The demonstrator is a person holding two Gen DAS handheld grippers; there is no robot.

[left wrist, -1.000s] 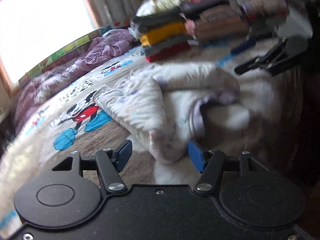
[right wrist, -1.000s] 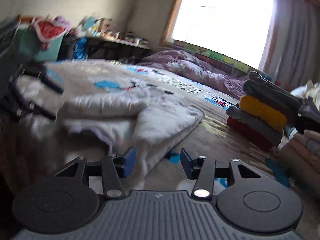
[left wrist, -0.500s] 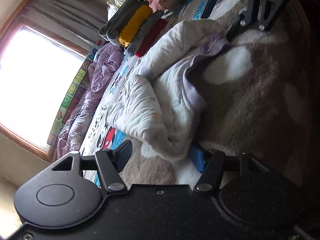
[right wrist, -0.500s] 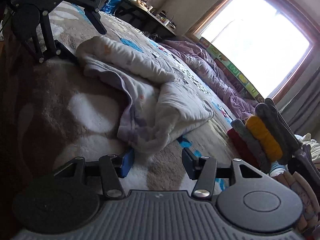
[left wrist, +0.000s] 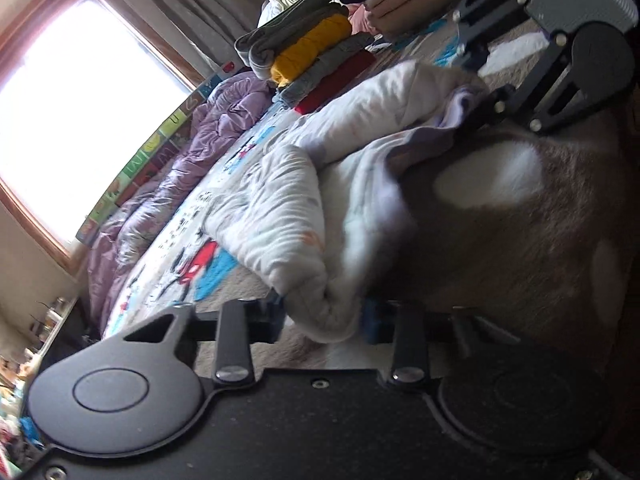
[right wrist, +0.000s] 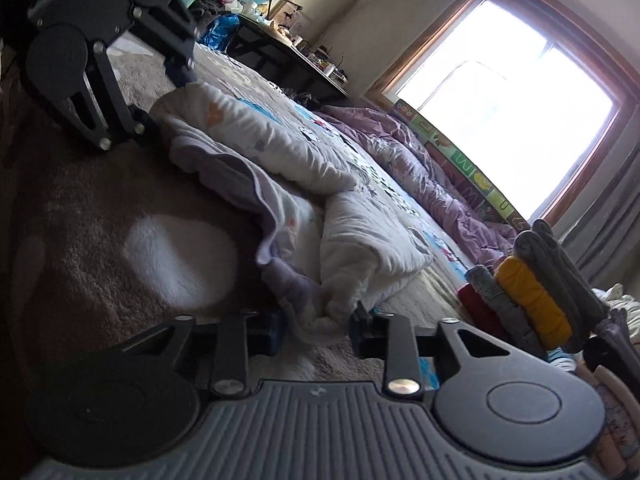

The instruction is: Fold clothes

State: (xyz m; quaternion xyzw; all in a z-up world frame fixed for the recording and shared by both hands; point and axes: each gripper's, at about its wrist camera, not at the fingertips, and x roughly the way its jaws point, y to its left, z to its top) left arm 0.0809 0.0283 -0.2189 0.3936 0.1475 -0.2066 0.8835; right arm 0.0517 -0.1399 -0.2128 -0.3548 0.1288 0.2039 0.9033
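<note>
A white padded garment (left wrist: pixel 288 216) with a lilac lining lies crumpled on the brown and white blanket (left wrist: pixel 520 232). It also shows in the right wrist view (right wrist: pixel 352 248). My left gripper (left wrist: pixel 324 318) is open, with one end of the garment between its blue pads. My right gripper (right wrist: pixel 318 326) is open, with the other end of the garment between its pads. Each gripper shows in the other's view: the right one (left wrist: pixel 476 80) at the garment's far end, the left one (right wrist: pixel 164 96) likewise.
A stack of folded clothes (left wrist: pixel 316 60) in grey, yellow and red stands on the bed beyond the garment, also in the right wrist view (right wrist: pixel 528 300). A purple quilt (right wrist: pixel 424 168) lies under the window. A cluttered desk (right wrist: pixel 288 52) stands by the wall.
Both grippers have rolled sideways, dropped to the blanket and moved in on the garment's two ends. The cloth now sits between each pair of pads.
</note>
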